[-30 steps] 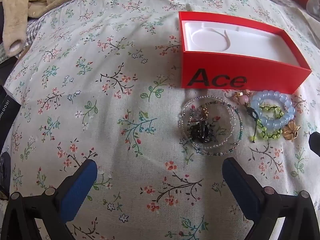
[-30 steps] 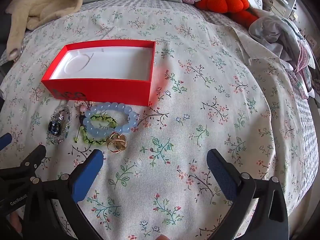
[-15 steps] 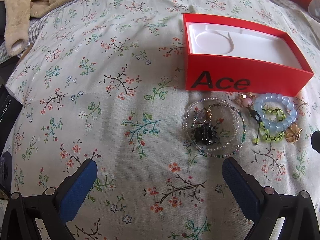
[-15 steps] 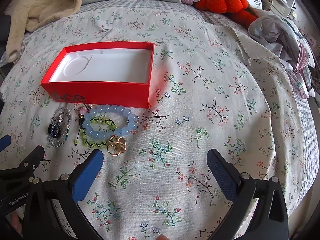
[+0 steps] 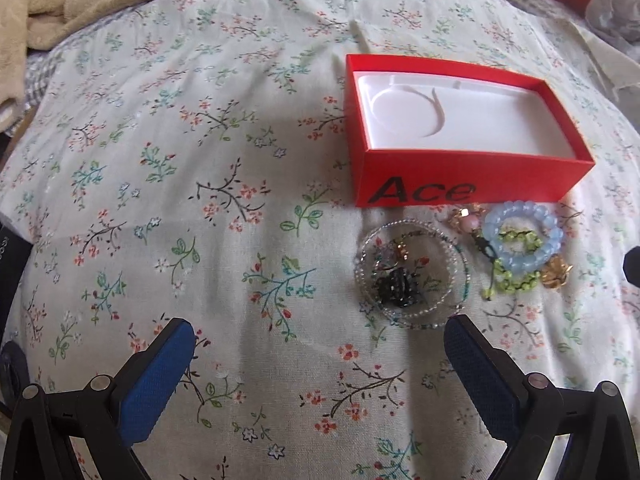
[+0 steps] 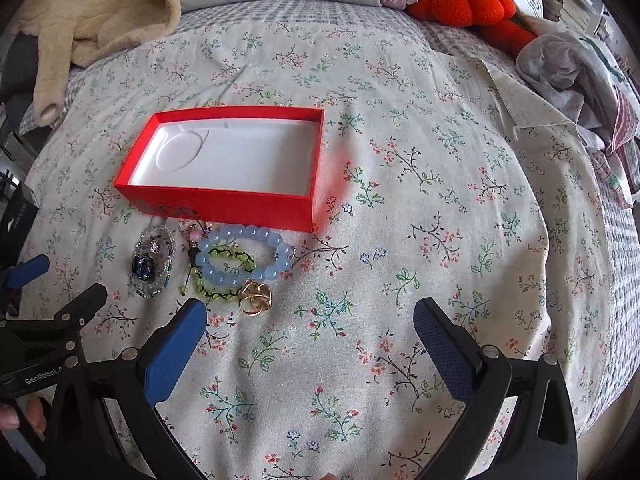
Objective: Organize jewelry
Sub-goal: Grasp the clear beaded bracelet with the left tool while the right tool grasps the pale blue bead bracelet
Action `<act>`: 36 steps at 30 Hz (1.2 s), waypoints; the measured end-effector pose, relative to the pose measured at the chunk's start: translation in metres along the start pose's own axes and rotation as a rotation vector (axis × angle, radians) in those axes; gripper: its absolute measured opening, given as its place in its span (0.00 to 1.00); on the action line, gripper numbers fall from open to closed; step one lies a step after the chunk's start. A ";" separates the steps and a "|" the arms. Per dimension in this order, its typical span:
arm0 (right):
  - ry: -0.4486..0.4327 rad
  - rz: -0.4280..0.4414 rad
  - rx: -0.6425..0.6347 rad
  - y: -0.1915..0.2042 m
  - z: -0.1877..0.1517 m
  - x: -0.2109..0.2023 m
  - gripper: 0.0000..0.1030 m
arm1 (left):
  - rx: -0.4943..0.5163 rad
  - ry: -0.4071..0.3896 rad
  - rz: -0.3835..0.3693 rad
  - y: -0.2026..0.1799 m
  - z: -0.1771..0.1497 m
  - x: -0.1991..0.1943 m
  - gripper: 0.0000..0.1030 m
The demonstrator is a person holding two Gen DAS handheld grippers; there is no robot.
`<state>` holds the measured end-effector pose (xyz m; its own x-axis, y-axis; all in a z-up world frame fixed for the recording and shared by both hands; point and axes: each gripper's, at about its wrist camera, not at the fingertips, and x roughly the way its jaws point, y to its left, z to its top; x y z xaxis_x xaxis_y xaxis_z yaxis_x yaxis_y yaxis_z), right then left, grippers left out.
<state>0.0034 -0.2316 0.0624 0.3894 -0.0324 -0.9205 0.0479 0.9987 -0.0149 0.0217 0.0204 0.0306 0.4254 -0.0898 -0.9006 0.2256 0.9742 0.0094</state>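
Left wrist view: the left tongs [image 5: 316,360] hang spread and empty over the floral bedspread [image 5: 200,200], low in the frame. The red box [image 5: 460,188] sits upper right, open; just below it lie a clear bead coil [image 5: 408,276], blue bracelet [image 5: 520,240] and gold ring [image 5: 556,276]. Right tongs [image 6: 310,344] spread too, near the ring

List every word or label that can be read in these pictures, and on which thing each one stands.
"Ace": black letters on the near wall of the open red cardboard box.
"GenRobot": white print on the left gripper's black frame; what follows is cut off.
White print on the black object at the left edge: too blurred to read.
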 end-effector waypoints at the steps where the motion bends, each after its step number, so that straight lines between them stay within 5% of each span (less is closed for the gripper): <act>1: 0.017 0.020 0.006 -0.002 0.005 -0.001 1.00 | 0.011 0.011 -0.008 0.001 0.004 -0.001 0.98; 3: 0.041 0.083 0.043 -0.007 0.013 0.000 1.00 | 0.021 0.020 -0.026 0.003 0.012 -0.001 0.92; 5: 0.043 0.122 0.078 -0.012 0.018 0.005 0.90 | -0.016 0.030 -0.059 0.010 0.017 0.004 0.86; 7: 0.066 0.169 0.124 -0.019 0.020 0.017 0.69 | -0.085 0.060 -0.125 0.023 0.021 0.015 0.81; 12: 0.122 0.237 0.194 -0.033 0.025 0.049 0.47 | -0.212 0.166 -0.272 0.040 0.026 0.050 0.50; 18: 0.121 0.280 0.248 -0.043 0.035 0.071 0.34 | -0.242 0.168 -0.324 0.041 0.040 0.072 0.29; 28: 0.148 0.287 0.203 -0.031 0.041 0.095 0.27 | -0.204 0.201 -0.384 0.026 0.050 0.092 0.19; 36: 0.128 0.202 0.114 -0.008 0.041 0.100 0.19 | -0.198 0.223 -0.403 0.012 0.054 0.099 0.13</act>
<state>0.0796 -0.2440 -0.0140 0.2819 0.1791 -0.9426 0.0874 0.9735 0.2111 0.1140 0.0124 -0.0345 0.1355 -0.4414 -0.8870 0.1538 0.8938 -0.4213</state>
